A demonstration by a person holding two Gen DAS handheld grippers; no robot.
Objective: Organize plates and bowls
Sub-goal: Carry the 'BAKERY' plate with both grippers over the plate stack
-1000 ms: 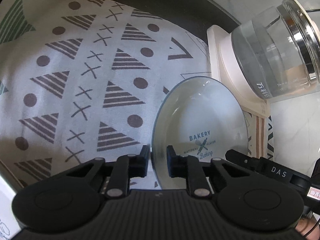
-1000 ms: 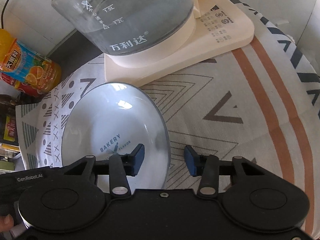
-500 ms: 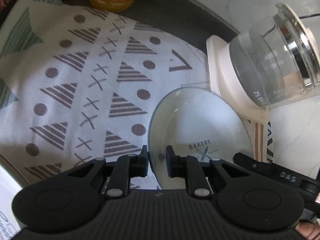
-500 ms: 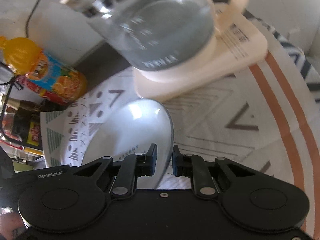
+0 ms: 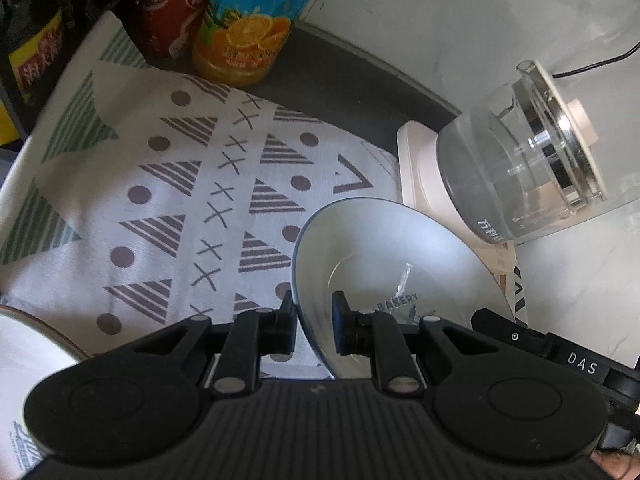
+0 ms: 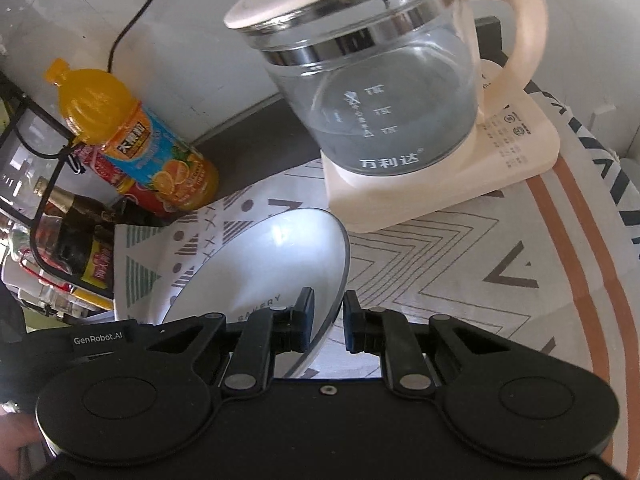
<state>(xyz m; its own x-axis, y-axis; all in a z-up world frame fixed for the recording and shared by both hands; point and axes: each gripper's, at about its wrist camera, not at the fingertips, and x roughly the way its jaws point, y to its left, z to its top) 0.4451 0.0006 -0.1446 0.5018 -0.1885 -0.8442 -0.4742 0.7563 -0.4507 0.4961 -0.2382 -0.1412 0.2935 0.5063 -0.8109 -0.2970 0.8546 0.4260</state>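
Both the left gripper [image 5: 314, 322] and right gripper [image 6: 328, 320] pinch the plate [image 5: 400, 264]; it could bump the kettle [image 6: 380, 92]; glass might crack.

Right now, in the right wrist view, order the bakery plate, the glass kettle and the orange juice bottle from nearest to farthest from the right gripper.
1. Bakery plate: its rim is clamped in the right gripper.
2. Glass kettle: straight ahead on its cream base.
3. Orange juice bottle: far left, by the wall; farther than the kettle only by a little.

Both wrist views steeply downward — shared plate [image 5: 392, 256]
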